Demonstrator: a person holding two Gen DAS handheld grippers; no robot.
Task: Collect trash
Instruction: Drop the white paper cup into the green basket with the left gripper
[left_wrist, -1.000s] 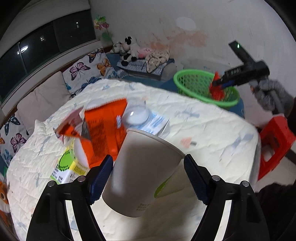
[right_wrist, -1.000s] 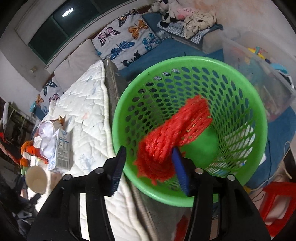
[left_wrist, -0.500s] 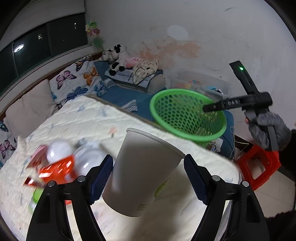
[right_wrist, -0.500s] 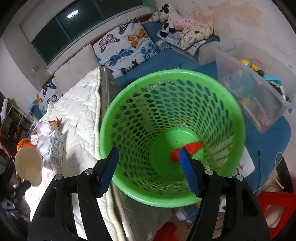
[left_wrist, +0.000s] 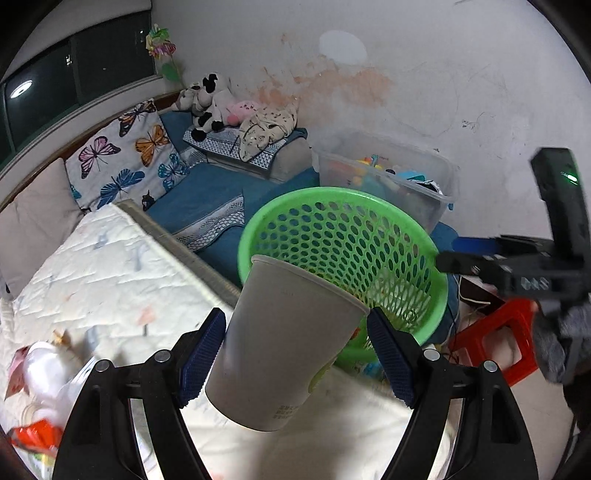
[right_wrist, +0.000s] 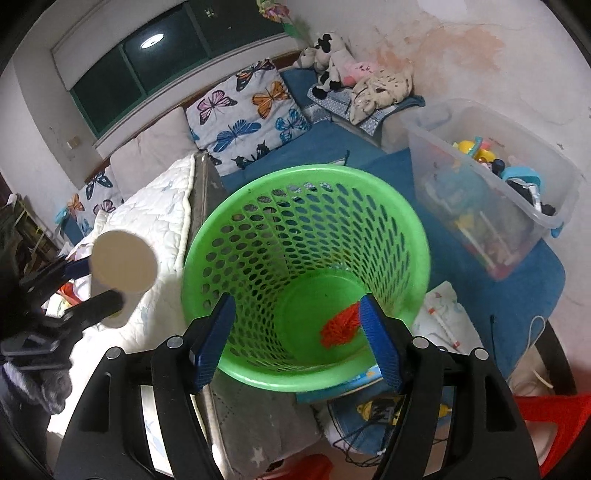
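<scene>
A white paper cup (left_wrist: 284, 339) is clamped in the left gripper (left_wrist: 295, 356) at lower centre, before the green perforated plastic basket (left_wrist: 424, 258). The right gripper (right_wrist: 297, 341), its jaws just opened, is empty; red mesh netting (right_wrist: 340, 326) lies on the basket floor.

Both my wrist feeds are evenly lit by indoor room light. A round ceiling lamp shows as a bright reflection in the dark window pane (right_wrist: 151, 38), so it is night outside. I note heavy fisheye bending: walls and window frames curve, and black vignette fills every corner. In the left wrist feed the white quilted mattress cover (left_wrist: 110, 266) glares at the bottom edge, washed out to plain white. The litter at lower left is smeared by motion blur. The green perforated plastic basket (right_wrist: 229, 236) is sharp in the right wrist feed, slightly soft in the left. Shadows are faint and diffuse.
</scene>
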